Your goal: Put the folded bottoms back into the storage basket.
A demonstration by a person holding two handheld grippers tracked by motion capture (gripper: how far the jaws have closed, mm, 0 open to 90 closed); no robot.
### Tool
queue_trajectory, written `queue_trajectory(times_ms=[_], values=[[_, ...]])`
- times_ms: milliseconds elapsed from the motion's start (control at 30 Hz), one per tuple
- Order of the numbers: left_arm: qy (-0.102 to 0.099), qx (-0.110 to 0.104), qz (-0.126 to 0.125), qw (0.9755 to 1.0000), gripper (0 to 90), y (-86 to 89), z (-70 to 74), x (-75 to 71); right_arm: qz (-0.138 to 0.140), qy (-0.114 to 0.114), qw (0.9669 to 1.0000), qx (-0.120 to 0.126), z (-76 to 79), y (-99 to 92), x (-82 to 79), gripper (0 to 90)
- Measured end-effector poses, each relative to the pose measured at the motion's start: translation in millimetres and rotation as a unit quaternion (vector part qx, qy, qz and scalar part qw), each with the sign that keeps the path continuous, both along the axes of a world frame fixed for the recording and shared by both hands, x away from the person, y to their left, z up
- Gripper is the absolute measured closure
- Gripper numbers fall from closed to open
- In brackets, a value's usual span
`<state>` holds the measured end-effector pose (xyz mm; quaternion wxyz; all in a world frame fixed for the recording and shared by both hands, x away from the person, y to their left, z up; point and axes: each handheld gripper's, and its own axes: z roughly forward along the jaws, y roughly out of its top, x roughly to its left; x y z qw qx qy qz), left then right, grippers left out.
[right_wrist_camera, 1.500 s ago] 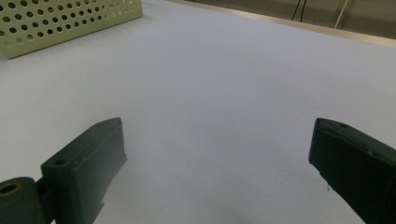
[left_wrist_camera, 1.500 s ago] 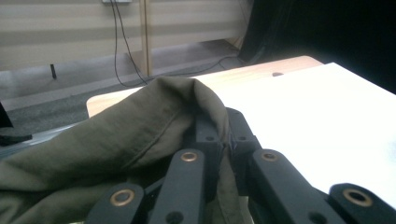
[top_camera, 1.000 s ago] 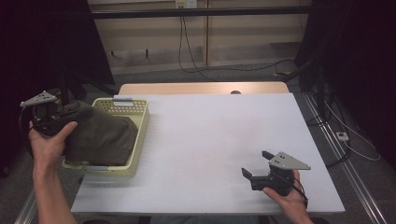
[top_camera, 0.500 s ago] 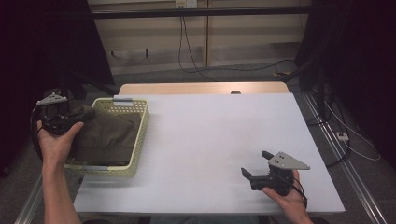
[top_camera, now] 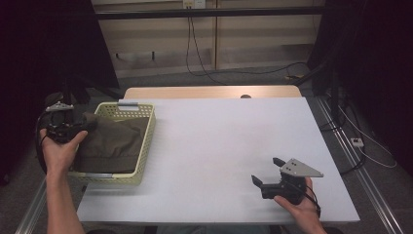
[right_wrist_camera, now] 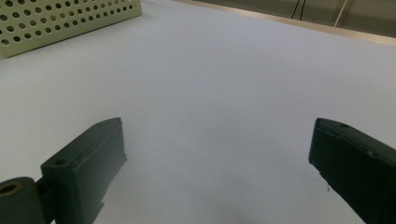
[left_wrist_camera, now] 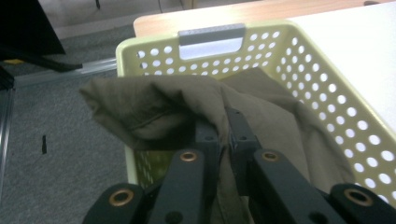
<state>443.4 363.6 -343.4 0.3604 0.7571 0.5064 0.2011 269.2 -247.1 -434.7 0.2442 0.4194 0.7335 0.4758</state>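
1. Left gripper [left_wrist_camera: 223, 135] is clamped on a fold of the olive-brown garment [top_camera: 114, 141], pinching it at the basket's outer left rim, on the side away from the open table.
2. The garment lies mostly inside the yellow perforated basket [top_camera: 146, 141]; one corner bulges over that left rim, the rest fills the basket floor.
3. Basket sits at the left edge of the white table [top_camera: 229, 141], grey handle [left_wrist_camera: 212, 35] on its far wall.
4. Right gripper [top_camera: 267, 173] rests on the table well to the right of the basket, jaws apart, nothing between them.
5. Step in hand, as judged: pulling the garment out of the basket.
6. To do it well: keep the pinch firm, since the hold looks like one thin fold and could slip.
7. Lift straight up above the rim before moving toward the table, so the cloth clears the wall.
8. Risk: the light basket may ride up or tip with the cloth; the right gripper could steady its near-right wall.
9. Go slow until the trailing hem is free of the holes.
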Motion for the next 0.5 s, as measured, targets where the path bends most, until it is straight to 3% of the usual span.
queue_trajectory(times_ms=[233, 500], values=[[0.035, 0.004, 0.017, 0.9992, 86.1, 4.0, -8.7, 4.9, 0.001, 0.001, 1.0000, 0.000, -0.1, 0.2, 0.1, 3.6], [0.055, 0.005, 0.038, 0.9978, 86.1, 7.7, -17.4, 8.8, 0.000, 0.001, 1.0000, 0.000, -0.4, 0.1, 0.5, 3.6]])
